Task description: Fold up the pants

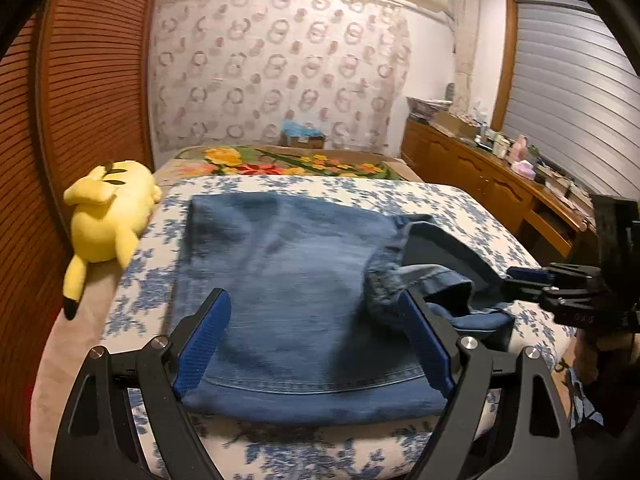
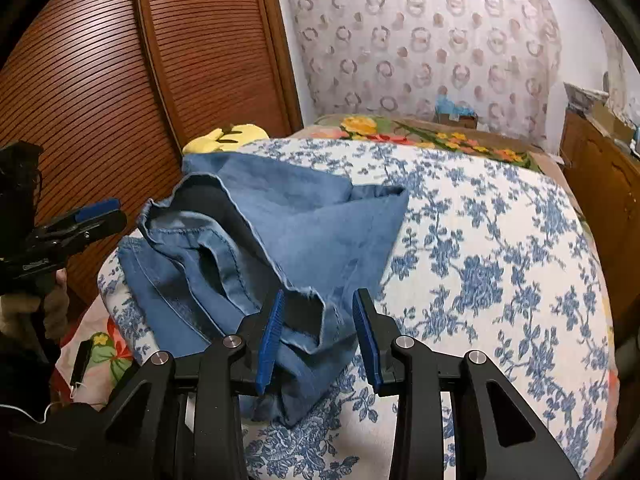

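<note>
Two grippers open, left gripper [image 1: 314,330], right gripper [image 2: 318,330], over jeans [image 1: 288,272]

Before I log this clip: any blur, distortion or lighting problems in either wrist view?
Left wrist view: the jeans look smeared by motion blur, strong fisheye bending of the louvred door, dim warm indoor light. Right wrist view: sharper on the floral bedspread, slight blur on denim between the right gripper fingers, dark vignette at corners.
</note>
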Demonstrator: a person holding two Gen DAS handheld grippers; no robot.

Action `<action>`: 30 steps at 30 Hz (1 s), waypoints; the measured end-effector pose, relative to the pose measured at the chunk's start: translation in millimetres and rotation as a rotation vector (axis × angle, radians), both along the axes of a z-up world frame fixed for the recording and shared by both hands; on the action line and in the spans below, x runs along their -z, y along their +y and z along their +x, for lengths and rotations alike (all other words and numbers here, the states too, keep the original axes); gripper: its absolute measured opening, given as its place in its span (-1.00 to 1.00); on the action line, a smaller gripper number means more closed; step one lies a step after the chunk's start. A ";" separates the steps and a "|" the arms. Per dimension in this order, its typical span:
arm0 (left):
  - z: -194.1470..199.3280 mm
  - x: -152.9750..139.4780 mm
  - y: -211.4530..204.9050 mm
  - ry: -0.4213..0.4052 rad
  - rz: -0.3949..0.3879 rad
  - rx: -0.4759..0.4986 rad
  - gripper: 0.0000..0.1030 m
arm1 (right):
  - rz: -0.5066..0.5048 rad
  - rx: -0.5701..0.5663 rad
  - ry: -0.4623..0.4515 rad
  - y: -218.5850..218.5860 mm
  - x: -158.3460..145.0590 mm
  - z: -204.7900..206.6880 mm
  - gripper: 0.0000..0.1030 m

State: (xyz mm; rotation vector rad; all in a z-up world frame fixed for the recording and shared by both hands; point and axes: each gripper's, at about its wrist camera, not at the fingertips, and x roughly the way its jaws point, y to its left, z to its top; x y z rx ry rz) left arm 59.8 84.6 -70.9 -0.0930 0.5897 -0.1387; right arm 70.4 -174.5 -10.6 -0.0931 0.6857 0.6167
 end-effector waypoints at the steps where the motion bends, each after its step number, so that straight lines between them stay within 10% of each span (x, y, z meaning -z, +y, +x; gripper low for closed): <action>1: 1.1 -0.3 -2.8 0.000 0.000 0.008 0.67 | -0.004 0.002 0.001 1.0 0.3 -0.1 -0.29; 10: 21.3 2.4 -23.4 0.002 0.021 0.096 0.57 | -0.005 0.010 0.035 3.1 10.8 11.0 -0.29; 17: 34.4 13.3 -29.4 0.065 0.016 0.160 -0.58 | 0.019 -0.012 0.002 1.2 3.6 20.2 -0.88; 30: -18.2 -42.9 -14.3 -0.075 -0.026 0.170 -0.69 | 0.075 -0.108 -0.263 44.1 -118.3 36.6 -0.93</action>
